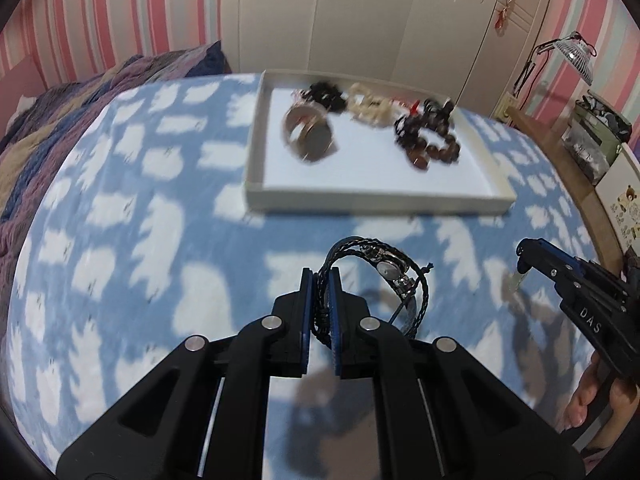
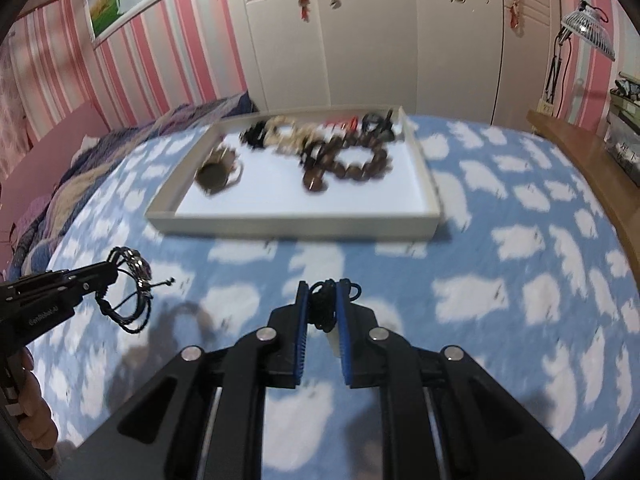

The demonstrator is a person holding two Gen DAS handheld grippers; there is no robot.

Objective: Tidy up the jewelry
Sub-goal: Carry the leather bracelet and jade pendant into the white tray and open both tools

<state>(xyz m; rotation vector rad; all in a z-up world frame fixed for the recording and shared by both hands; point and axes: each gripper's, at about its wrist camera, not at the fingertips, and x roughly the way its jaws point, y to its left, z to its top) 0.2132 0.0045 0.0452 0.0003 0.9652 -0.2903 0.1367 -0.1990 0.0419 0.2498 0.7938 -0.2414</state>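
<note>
Jewelry rides in both tools: the left hand-held gripper (image 1: 322, 300) is clamped tight on a braided cord bracelet (image 1: 380, 276) whose charms hang free to one side, and the right hand-held gripper (image 2: 324, 304) pinches a small black corded piece (image 2: 325, 306). Both hang above the cloud-print bed (image 1: 120, 240), probably bound for the white tray (image 2: 288, 222) beyond, where a bead bracelet (image 2: 352, 160) and other pieces already lie.

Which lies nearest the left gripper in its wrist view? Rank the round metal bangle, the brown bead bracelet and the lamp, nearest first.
1. Round metal bangle, tray's left part.
2. Brown bead bracelet, tray's right part; close to the bangle's distance.
3. Lamp, far right by the wall.
</note>
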